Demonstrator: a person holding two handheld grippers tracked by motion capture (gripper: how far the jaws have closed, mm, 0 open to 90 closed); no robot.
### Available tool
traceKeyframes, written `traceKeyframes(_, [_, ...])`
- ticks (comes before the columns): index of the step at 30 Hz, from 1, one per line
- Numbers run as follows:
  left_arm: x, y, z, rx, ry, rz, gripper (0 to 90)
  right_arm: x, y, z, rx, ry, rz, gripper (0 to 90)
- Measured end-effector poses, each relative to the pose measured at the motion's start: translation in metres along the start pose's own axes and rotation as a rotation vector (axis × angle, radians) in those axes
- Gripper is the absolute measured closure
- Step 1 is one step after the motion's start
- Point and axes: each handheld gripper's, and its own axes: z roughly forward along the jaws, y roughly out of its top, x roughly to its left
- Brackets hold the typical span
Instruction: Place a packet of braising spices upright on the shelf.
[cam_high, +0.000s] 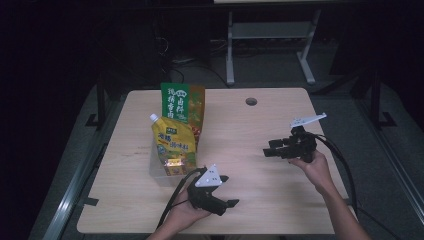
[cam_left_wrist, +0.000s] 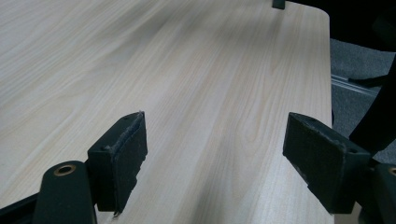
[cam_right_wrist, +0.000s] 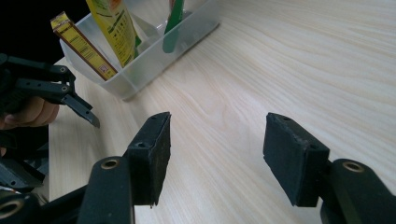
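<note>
Both black grippers, left gripper (cam_high: 227, 191) and right gripper (cam_high: 268, 148), gape empty; swinging left carelessly could topple the yellow spouted pouch (cam_high: 173, 145) in the clear plastic bin (cam_high: 156, 172).

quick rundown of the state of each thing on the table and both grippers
yellow spouted pouch: upright in the bin, cap on
green packet: upright in the bin behind it
clear plastic bin: on the table, holding packets
left gripper: open, nothing between the jaws
right gripper: open, nothing between the jaws
table: bare wood under both grippers

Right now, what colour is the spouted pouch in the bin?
Yellow, with a white spout; the spouted pouch shows best in the high view.
</note>
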Motion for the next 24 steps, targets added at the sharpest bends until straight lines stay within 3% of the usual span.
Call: traceKeyframes(24, [0.001,-0.002,-0.002,0.006,0.010,-0.010,21.2,0.003,-0.049,-0.026,-0.022,-0.026,0.047,39.6])
